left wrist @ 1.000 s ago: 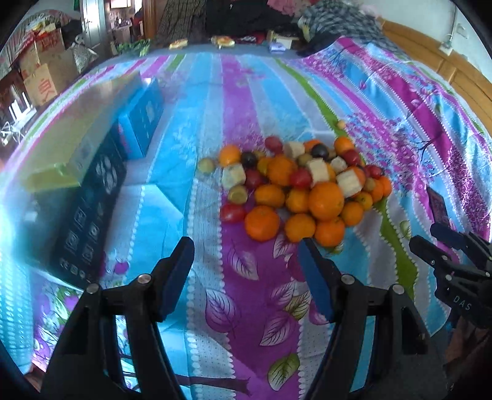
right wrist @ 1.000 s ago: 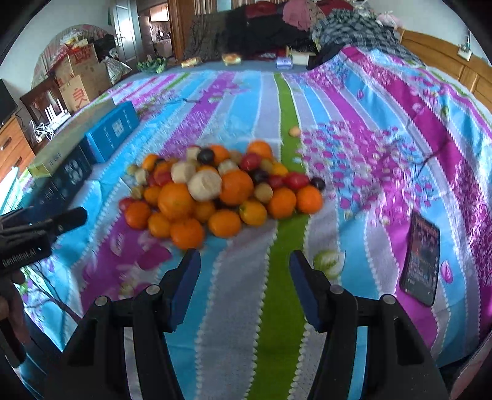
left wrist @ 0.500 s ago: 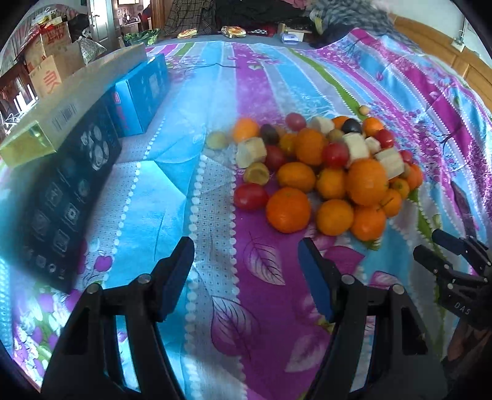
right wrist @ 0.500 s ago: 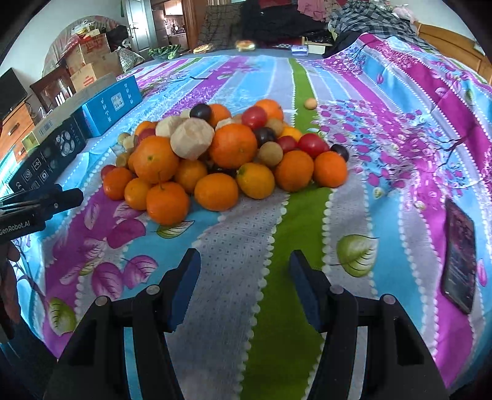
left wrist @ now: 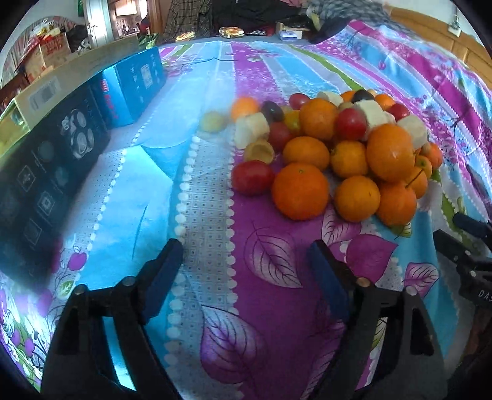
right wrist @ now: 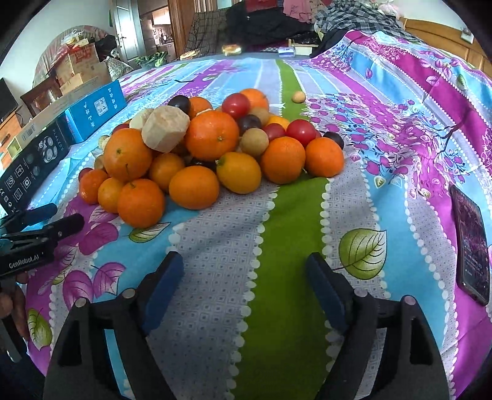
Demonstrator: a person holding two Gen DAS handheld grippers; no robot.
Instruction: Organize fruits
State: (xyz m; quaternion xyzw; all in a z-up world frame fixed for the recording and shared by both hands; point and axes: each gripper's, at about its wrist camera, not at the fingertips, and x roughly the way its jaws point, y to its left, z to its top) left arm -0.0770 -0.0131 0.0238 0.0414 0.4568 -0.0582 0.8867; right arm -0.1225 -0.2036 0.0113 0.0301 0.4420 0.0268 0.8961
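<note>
left gripper (left wrist: 244, 272) and right gripper (right wrist: 244, 272) wide apart, empty | black smartphone (right wrist: 470, 243) right | blue cardboard box (left wrist: 132, 89) left | heaped fruit pile (right wrist: 209, 150) ahead | striped floral bedsheet (right wrist: 384, 101)

Home bedroom. The surface is a bed covered by a striped floral bedsheet (right wrist: 384, 101) in purple, blue and green. A wooden headboard (right wrist: 436, 30) runs along the right edge. Piled clothes (right wrist: 264, 21) sit at the far end of the bed, including a plaid shirt (right wrist: 347, 15). Cardboard boxes (right wrist: 77, 64) are stacked at left by a doorway (right wrist: 129, 27) that opens to another room. A wooden dresser (right wrist: 7, 129) stands at the far left. A phone (right wrist: 470, 243) and boxed products (right wrist: 92, 112) lie on the sheet.
</note>
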